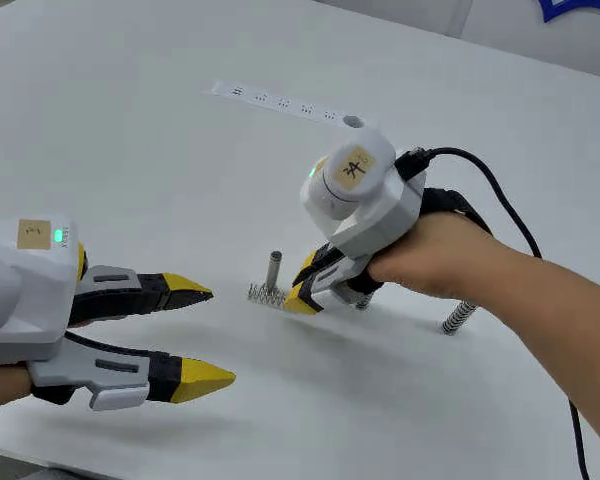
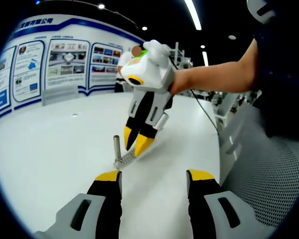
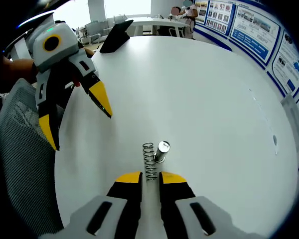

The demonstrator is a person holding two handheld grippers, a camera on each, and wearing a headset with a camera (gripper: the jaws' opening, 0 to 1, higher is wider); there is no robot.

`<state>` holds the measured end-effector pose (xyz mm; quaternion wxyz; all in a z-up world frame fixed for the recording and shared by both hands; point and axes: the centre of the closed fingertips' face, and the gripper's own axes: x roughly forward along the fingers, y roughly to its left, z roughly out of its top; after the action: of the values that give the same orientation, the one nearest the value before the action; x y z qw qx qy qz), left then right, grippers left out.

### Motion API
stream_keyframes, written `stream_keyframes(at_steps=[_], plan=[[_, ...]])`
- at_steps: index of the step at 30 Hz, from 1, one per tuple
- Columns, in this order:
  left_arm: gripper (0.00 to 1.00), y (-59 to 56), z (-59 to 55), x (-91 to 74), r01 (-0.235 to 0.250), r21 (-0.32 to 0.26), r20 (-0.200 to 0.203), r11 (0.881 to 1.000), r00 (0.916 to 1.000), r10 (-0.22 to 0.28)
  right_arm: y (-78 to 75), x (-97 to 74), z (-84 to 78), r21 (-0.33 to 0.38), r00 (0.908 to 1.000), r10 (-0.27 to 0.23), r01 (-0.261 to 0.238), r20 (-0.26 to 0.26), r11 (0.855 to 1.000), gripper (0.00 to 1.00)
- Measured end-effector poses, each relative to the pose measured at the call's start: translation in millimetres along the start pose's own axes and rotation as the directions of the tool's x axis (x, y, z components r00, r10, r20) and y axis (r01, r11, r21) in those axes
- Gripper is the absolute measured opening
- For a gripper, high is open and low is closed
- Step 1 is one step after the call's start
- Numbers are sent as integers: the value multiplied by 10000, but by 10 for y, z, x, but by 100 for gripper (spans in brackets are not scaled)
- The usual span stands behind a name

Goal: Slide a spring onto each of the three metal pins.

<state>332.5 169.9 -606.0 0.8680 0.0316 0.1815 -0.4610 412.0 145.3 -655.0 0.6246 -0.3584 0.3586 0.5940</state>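
head view shows the left gripper [image 1: 195,335] low at the near left edge, hovering above the white tabletop [image 1: 130,170]. its jaws are spread wide with nothing between them.

further in, a hand [image 1: 430,255] holds the right gripper [image 1: 302,298] tilted down so its yellow tips meet the tabletop. a spring [image 1: 267,294] lies flat on its side there, one end at those tips. just behind the spring a metal pin [image 1: 274,268] stands upright. a second spring [image 1: 458,317] leans well apart to the right, beyond the hand. a printed paper strip [image 1: 280,103] lies far back on the tabletop.

right gripper view looks along its own jaws. they are drawn nearly together, leaving a narrow gap, and the near end of the spring sits in that gap. i cannot tell whether the tips actually pinch it. the spring runs straight away from the tips, and the pin stands just beside its far half, on the right in this view.

left gripper view has the pin and spring ahead of the open jaws, with the right gripper coming down onto them from above.
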Motion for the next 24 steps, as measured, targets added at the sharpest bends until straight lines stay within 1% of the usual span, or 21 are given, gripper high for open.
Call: stream_keyframes(at_steps=[2,5,15,19,24], plan=[[53,6,-5,-1,-10,-20,-16,10000,10000,10,1,23,-4,31,10000,41,-41,9,10000,15],[53,7,-16,4,-2,-31,-55,10000,10000,2,-2,68,-36,-53,9999,51,-52,-116,10000,14],[52,13,-34,4,-41,-81,-102,10000,9999,40,9,91,-56,-161,9998,118,-120,-179,9998,12],[52,12,-35,2,-58,-78,-116,10000,9999,58,62,57,-57,-45,9996,269,-269,-118,9996,12],[52,2,-46,22,-26,-21,-200,10000,9998,25,170,-45,-64,-273,9992,373,-377,-159,9989,12]])
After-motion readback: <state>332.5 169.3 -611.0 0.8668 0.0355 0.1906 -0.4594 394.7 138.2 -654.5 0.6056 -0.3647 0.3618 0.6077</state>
